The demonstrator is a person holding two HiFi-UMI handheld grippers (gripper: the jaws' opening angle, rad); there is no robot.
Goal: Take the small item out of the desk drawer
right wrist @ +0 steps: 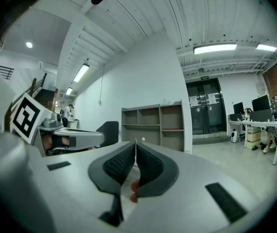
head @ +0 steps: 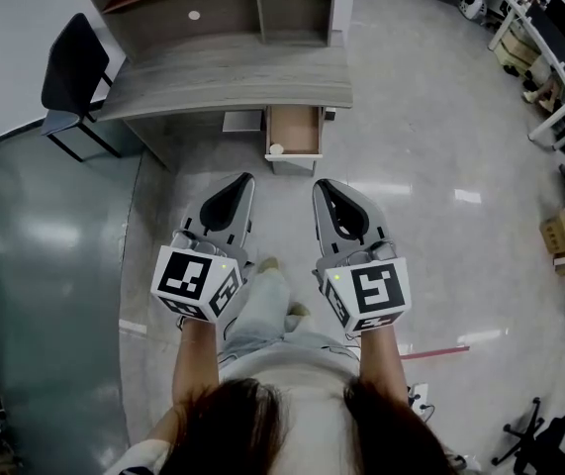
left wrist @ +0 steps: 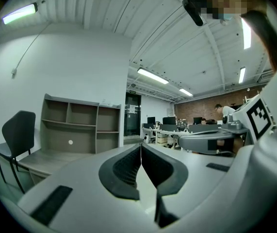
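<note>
We take the open drawer (head: 294,130) as the reference. It stands pulled out from under the desk (head: 225,77), with its long axis running from the desk towards us.

The small item (head: 277,149), a pale round object with no long axis that we can make out, lies inside the drawer at its front left corner.

Both grippers sit on our side of the drawer front, apart from it, and point at the desk.

- The left gripper (head: 243,180) sits left of the drawer. Its jaws are pressed together with nothing between them.
- The right gripper (head: 320,185) sits right of the drawer. Its jaws are likewise closed and empty.

We judge the left gripper slightly nearer to the item. Either gripper must open its jaws before entering the drawer.
</note>
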